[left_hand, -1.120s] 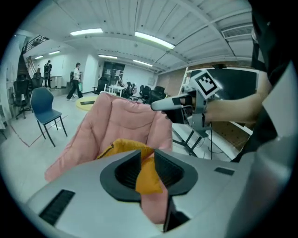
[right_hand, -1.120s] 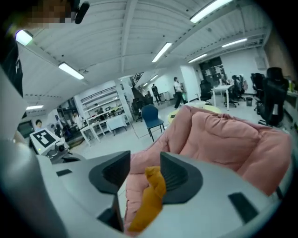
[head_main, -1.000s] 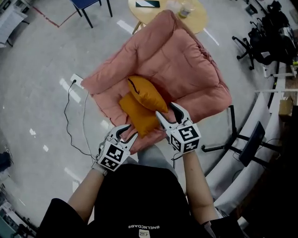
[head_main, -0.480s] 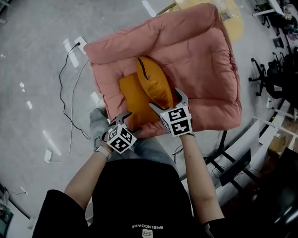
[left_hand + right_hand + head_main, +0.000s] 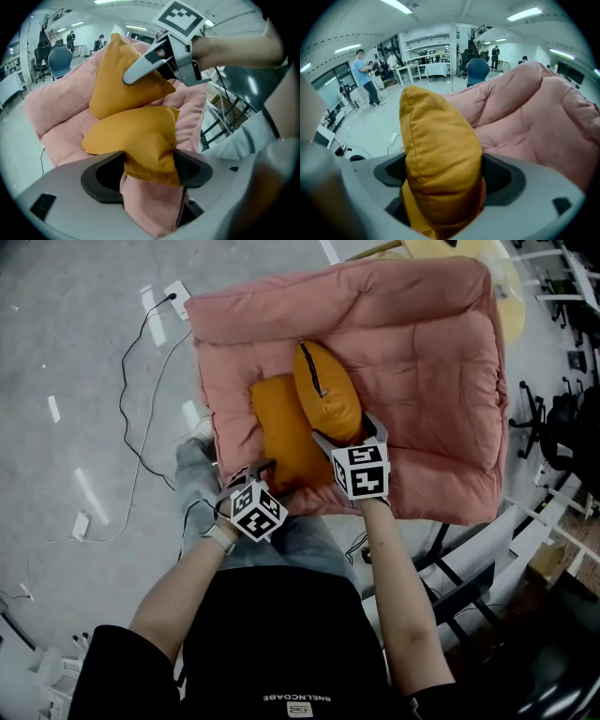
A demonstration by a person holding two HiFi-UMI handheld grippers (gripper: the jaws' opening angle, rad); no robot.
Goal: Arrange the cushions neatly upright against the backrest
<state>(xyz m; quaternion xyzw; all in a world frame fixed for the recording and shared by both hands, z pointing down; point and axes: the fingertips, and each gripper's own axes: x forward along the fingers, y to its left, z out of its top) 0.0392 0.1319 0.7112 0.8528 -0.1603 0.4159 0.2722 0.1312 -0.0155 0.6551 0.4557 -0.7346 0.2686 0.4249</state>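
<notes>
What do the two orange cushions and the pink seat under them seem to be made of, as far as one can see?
The upright orange cushion and the flat orange cushion: matte woven cloth, perhaps cotton or polyester, with sewn edge seams and a soft filling. The pink seat: matte padded fabric, with puffy stitched panels.

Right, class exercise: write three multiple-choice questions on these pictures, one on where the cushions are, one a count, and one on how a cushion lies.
1. The orange cushions rest on: A the floor; B the pink chair; C a desk.
2. How many orange cushions are there? A one; B two; C four.
3. The lower cushion: A lies flat; B stands against the backrest; C is rolled up.
Key: B, both sit on the chair's seat; B, one is propped on the other; A, it lies flat on the seat under the tilted one.
</notes>
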